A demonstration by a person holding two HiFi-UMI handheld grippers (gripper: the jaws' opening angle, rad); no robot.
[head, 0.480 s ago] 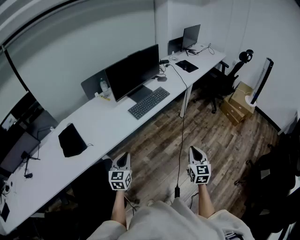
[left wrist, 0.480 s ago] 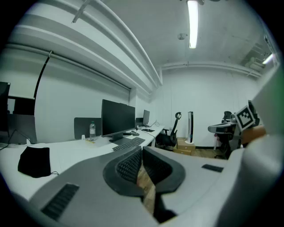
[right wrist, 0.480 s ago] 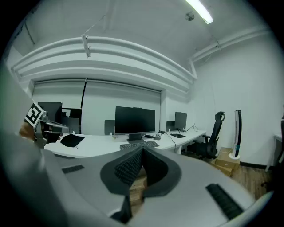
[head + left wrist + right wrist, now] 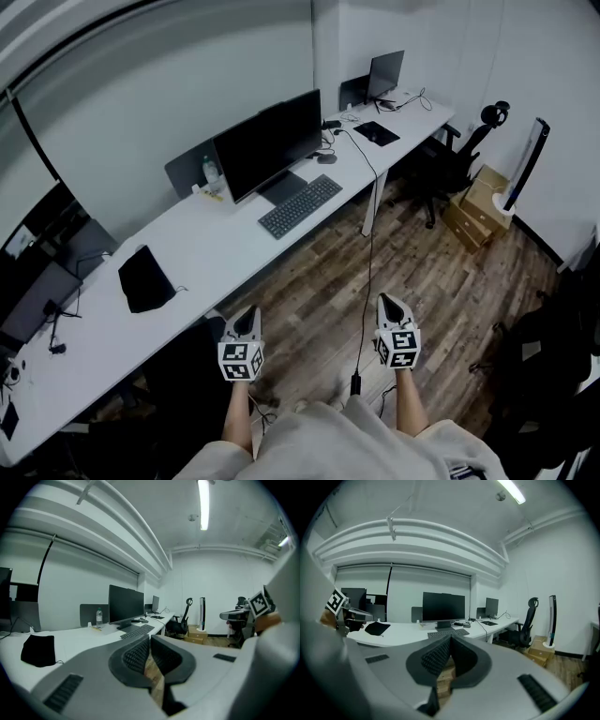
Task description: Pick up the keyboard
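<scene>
The white desk (image 4: 216,246) runs out of the head view at the lower left, so its end is unseen. The monitor (image 4: 267,142) covers part of the grey partition (image 4: 186,167) behind it. Just beside it stands a bottle (image 4: 211,171) whose label is too small to read. Small dark items (image 4: 328,124) beyond the monitor are too small to name. A black mass (image 4: 553,361) is cut by the right edge; whether it is a bag or a chair cannot be told. The person (image 4: 356,441) is cut off at the bottom edge. In the right gripper view, the closed jaw tips of the right gripper (image 4: 450,640) cover the middle of the near edge of the keyboard (image 4: 459,632). The gripper's near body is blurred.
</scene>
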